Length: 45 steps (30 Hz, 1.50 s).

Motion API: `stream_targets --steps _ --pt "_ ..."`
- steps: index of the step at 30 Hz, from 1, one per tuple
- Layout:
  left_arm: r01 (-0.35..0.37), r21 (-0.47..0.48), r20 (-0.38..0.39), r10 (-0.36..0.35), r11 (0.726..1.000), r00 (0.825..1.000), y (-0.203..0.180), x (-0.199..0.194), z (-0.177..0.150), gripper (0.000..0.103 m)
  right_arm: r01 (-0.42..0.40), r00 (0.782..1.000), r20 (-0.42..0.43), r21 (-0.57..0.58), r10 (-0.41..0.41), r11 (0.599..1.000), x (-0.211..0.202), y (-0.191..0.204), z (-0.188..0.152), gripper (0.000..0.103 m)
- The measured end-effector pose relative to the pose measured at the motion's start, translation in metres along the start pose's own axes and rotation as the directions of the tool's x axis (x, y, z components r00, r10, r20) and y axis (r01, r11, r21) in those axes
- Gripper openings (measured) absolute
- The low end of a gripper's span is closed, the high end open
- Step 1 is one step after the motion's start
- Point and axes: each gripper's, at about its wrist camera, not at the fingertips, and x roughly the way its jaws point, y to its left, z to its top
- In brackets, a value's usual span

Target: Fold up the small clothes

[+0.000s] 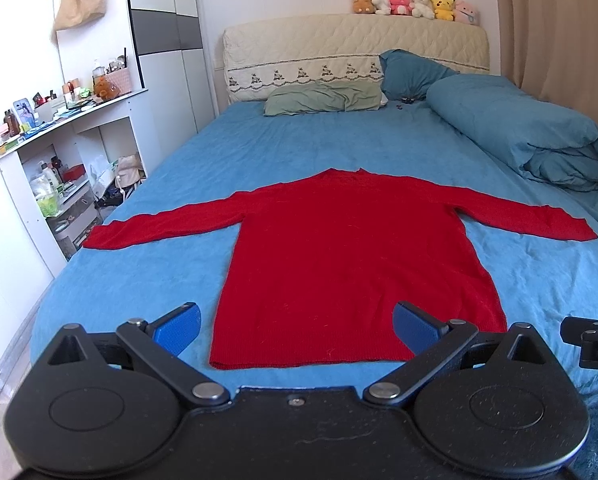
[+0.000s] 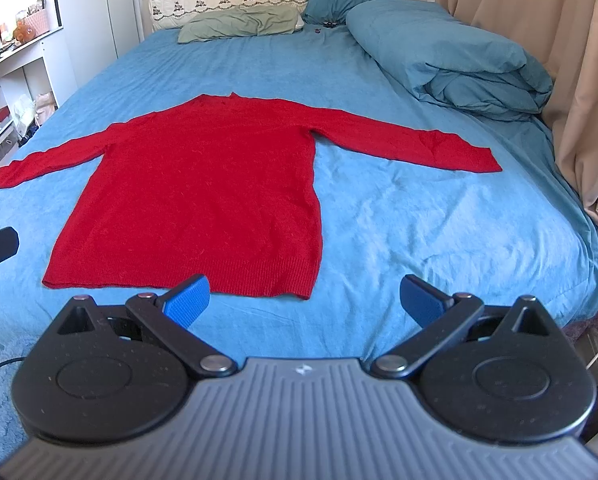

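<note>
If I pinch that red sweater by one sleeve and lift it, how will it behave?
The red sweater is probably floppy: it lies flat and limp on the blue bedsheet, so the body would likely trail and drape. Its fuzzy knit looks grippy, unlikely to slip from the fingers. It probably won't slide freely on the textured sheet.

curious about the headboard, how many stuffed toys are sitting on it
6, in a row on top of the headboard: brown, white, pink, white, yellow, pale pink.
</note>
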Motion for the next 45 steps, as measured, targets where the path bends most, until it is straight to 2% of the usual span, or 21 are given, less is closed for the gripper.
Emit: stream_targets --steps 6,12,16,21,26,32,34,41,42,45 --pt "0.001 0.003 0.009 -0.001 1.000 1.000 -0.001 -0.004 0.002 0.103 -0.006 1.000 0.004 -0.013 0.006 1.000 -0.004 0.001 0.001 0.103" --pt "0.009 0.003 0.045 -0.010 1.000 0.999 -0.006 -0.015 0.017 0.103 -0.021 0.999 0.048 -0.011 0.021 1.000 -0.022 -0.006 0.014 0.103" --pt "0.023 0.009 0.101 -0.024 1.000 0.995 -0.013 -0.014 0.047 0.103 -0.022 0.995 0.094 0.011 0.021 1.000 -0.028 -0.022 0.040 0.103" --pt "0.103 0.022 0.157 -0.105 0.994 0.982 -0.034 0.018 0.102 0.103 -0.013 0.990 0.141 0.066 0.003 0.998 -0.001 -0.055 0.084 0.103" --pt "0.197 0.084 0.173 -0.209 0.977 0.963 -0.071 0.083 0.149 0.103 0.052 0.987 0.147 0.123 -0.070 0.991 0.067 -0.098 0.120 0.103" --pt "0.261 0.140 0.104 -0.276 0.955 0.956 -0.126 0.196 0.180 0.103 0.145 0.974 0.141 0.220 -0.179 0.965 0.187 -0.150 0.129 0.103" --pt "0.278 0.139 0.067 -0.289 0.950 0.955 -0.143 0.240 0.183 0.103 0.156 0.971 0.135 0.258 -0.195 0.953 0.227 -0.166 0.128 0.103" --pt "0.354 0.125 -0.088 -0.345 0.927 0.934 -0.194 0.372 0.186 0.103 0.189 0.973 0.054 0.379 -0.225 0.906 0.342 -0.205 0.121 0.103" --pt "0.360 0.119 -0.107 -0.348 0.925 0.931 -0.199 0.387 0.185 0.103 0.190 0.973 0.043 0.398 -0.225 0.898 0.356 -0.211 0.120 0.102" --pt "0.366 0.094 -0.177 -0.346 0.926 0.921 -0.214 0.433 0.181 0.103 0.182 0.976 0.024 0.458 -0.217 0.870 0.388 -0.226 0.118 0.089"
